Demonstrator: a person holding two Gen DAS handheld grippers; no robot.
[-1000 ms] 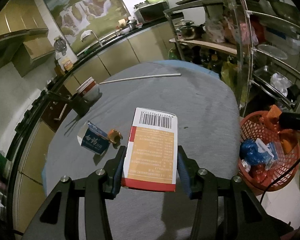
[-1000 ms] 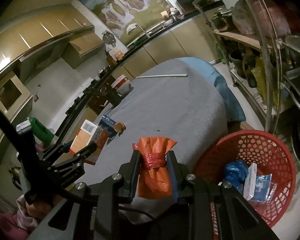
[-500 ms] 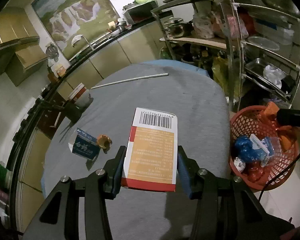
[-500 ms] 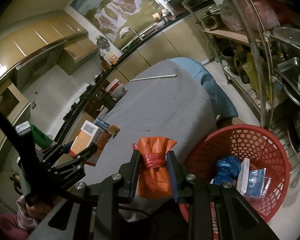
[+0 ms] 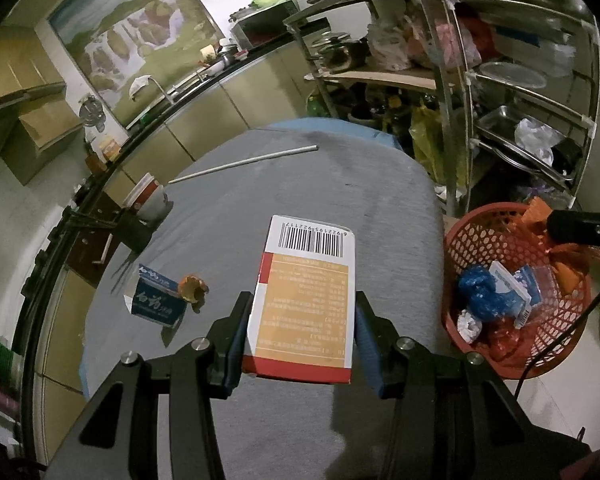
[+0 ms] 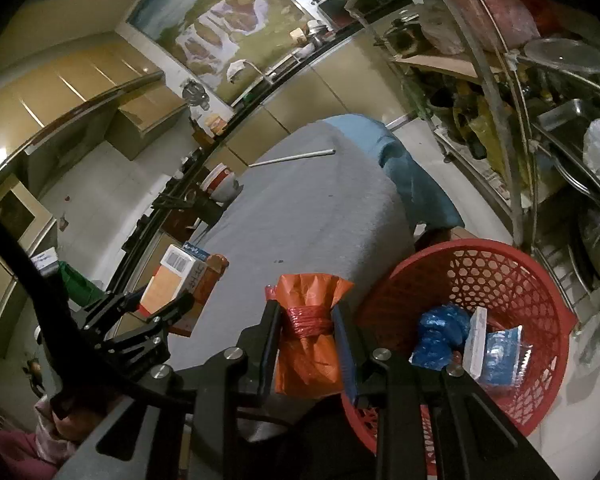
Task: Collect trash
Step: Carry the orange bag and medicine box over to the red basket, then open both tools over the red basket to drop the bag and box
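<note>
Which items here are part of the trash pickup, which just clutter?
Job:
- carton in left gripper
- orange bag in right gripper
- red basket, already holding trash
- blue box and peel scrap on the table

Lying about:
- white rod
- paper cup
- metal shelves

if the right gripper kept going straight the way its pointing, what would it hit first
Probably the grey cloth-covered table. The right gripper, shut on the orange bag, points down past the table's near edge; the red basket sits off to the right. Depth is hard to judge.
</note>
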